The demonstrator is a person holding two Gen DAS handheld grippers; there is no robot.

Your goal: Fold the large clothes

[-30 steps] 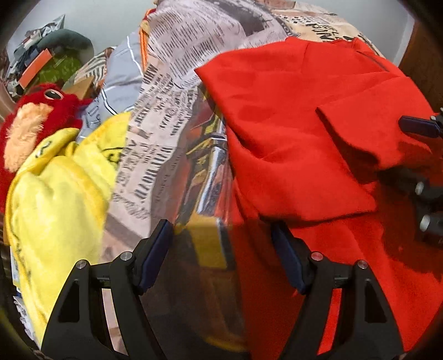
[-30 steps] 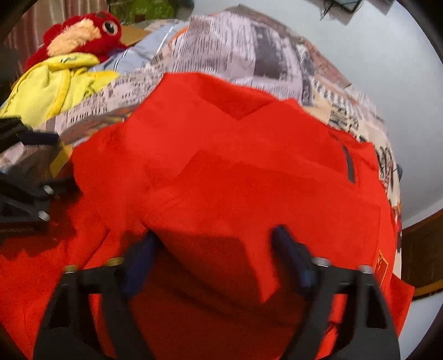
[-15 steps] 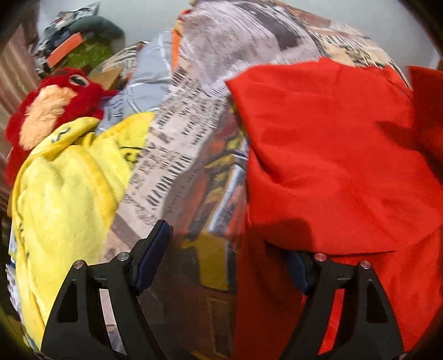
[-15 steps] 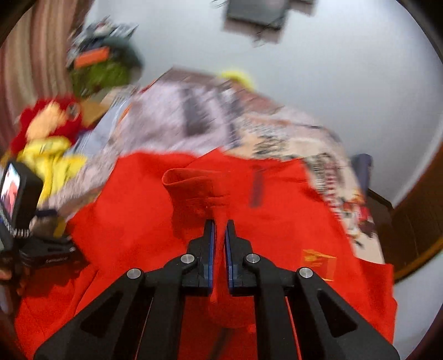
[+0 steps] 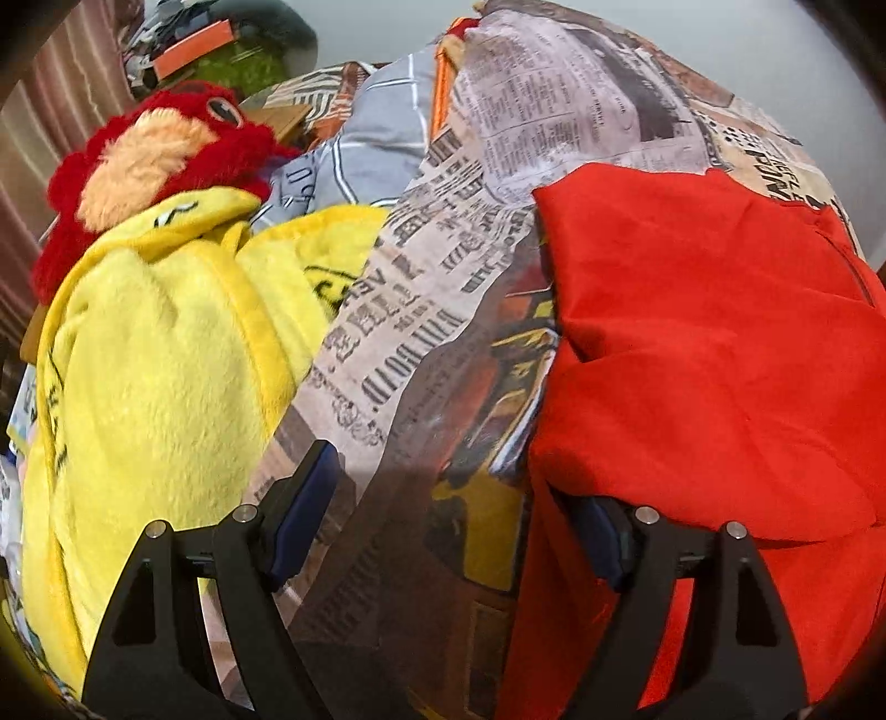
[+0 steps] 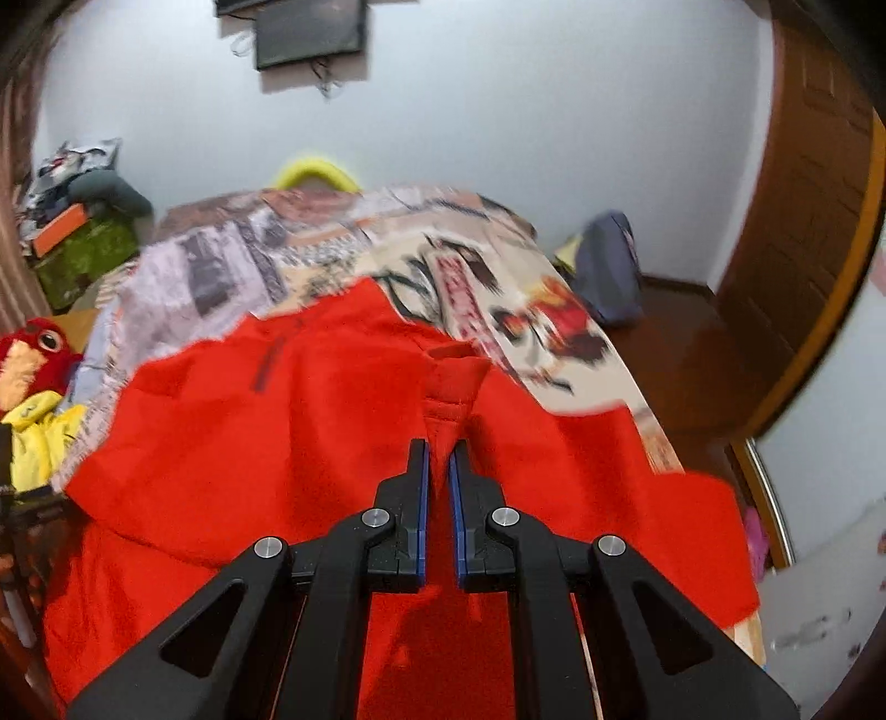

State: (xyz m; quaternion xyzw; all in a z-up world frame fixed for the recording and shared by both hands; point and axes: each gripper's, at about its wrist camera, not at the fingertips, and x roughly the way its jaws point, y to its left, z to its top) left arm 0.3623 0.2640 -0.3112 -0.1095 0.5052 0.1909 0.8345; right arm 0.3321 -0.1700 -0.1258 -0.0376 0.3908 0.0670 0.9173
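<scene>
- Your right gripper (image 6: pixel 437 465) is clamped on a narrow bunched strip of the large red fabric garment (image 6: pixel 310 443); cloth fills the slim gap between the blue-padded fingers (image 6: pixel 419 487) and rises to a small folded tip just ahead.
- Your left gripper (image 5: pixel 454 515) stands wide apart, holding nothing. Its left finger sits over the newspaper-print bedsheet (image 5: pixel 443 310); its right finger (image 5: pixel 603 537) is tucked under a draped edge of the red garment (image 5: pixel 709 354), tip partly hidden.
- Only the R wrist view shows the room: pale wall w/ a dark flat screen (image 6: pixel 307 30) hung high, brown wooden door (image 6: pixel 814 183) on the right, dark blue-grey bag (image 6: pixel 606 271) on the floor by the bed's far corner.
- Only the L wrist view shows close detail of the fluffy yellow fleece blanket (image 5: pixel 160 376), piled left of the sheet, w/ black lettering on it. The red plush toy with a tan face (image 5: pixel 166 155) lies touching its upper edge. R view has both small at far left, blurry.
- L view also shows a grey checked cloth (image 5: pixel 376 149) behind the blanket.
- Garment spreads over most of the near part of the bed. In the R view it looks broad, w/ a dark vertical strip, maybe a zip or placket, on the upper left part; can't tell which.
- In the L view the garment lies in two overlapping layers: an upper flap w/ a straight left edge on the sheet, folded over a lower layer hanging toward you.
- Fabric is plain, matte, softly creased. R view is motion-blurred toward the far end.
</scene>
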